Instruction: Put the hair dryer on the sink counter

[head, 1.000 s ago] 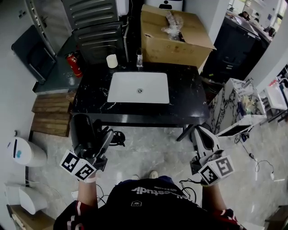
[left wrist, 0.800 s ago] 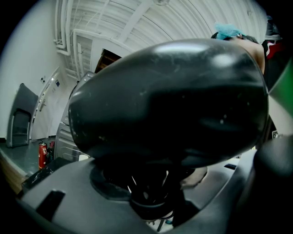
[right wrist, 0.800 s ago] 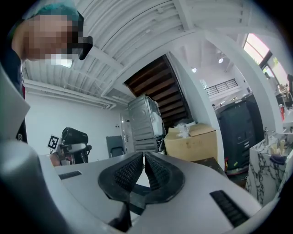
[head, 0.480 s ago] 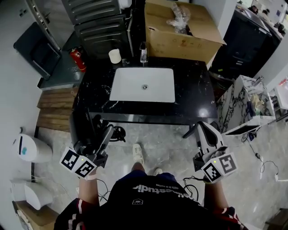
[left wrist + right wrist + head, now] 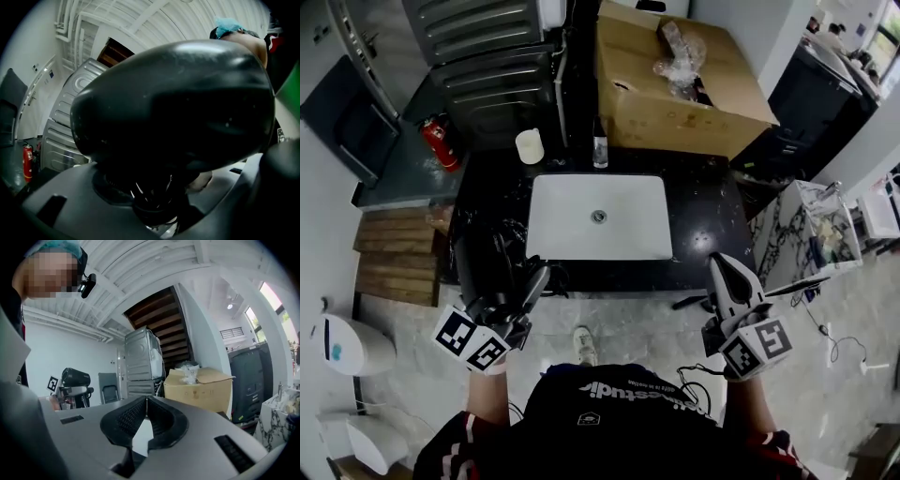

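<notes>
My left gripper is shut on a black hair dryer and holds it upright over the front left corner of the black sink counter. In the left gripper view the dryer's rounded body fills the frame, and the jaws clamp its handle low down. My right gripper hovers at the counter's front right edge, shut with nothing in it. In the right gripper view its pads meet at the tips, and the hair dryer shows far off to the left. A white basin sits in the counter's middle.
A white roll and a small bottle stand at the counter's back edge. Behind are a big cardboard box and grey metal cabinets. A fire extinguisher and wooden pallet lie left, a marble-patterned stand right.
The person has stepped toward the counter. Both grippers have come forward to its front edge, and the hair dryer now overlaps the counter's left front corner.
</notes>
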The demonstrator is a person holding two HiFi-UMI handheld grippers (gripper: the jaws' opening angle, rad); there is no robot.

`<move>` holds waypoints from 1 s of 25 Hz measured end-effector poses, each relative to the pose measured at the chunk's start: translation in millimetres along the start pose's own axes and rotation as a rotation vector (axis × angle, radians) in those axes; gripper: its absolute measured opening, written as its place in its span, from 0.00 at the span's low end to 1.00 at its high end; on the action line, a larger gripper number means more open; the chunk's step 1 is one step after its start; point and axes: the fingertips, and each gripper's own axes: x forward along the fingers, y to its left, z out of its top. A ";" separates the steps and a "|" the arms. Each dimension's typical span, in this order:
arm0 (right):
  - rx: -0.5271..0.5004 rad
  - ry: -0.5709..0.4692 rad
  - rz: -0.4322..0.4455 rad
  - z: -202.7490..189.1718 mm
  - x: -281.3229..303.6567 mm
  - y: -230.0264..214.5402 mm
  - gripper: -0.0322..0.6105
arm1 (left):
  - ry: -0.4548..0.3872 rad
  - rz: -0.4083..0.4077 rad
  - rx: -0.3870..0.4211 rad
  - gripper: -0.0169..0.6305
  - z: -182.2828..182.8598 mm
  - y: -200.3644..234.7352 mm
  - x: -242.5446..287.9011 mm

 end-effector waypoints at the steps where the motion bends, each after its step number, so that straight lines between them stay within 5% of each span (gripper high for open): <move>1: -0.006 -0.008 -0.006 6.2 13.4 0.8 0.11 | 0.001 -0.010 0.004 0.44 2.3 11.9 5.5; 11: 0.014 0.011 -0.027 10.7 83.7 1.2 0.11 | 0.046 -0.044 -0.002 0.44 -0.8 88.4 45.6; 25: 0.028 -0.014 -0.014 29.5 101.5 -61.9 0.11 | 0.138 -0.061 0.009 0.44 -27.1 72.4 102.4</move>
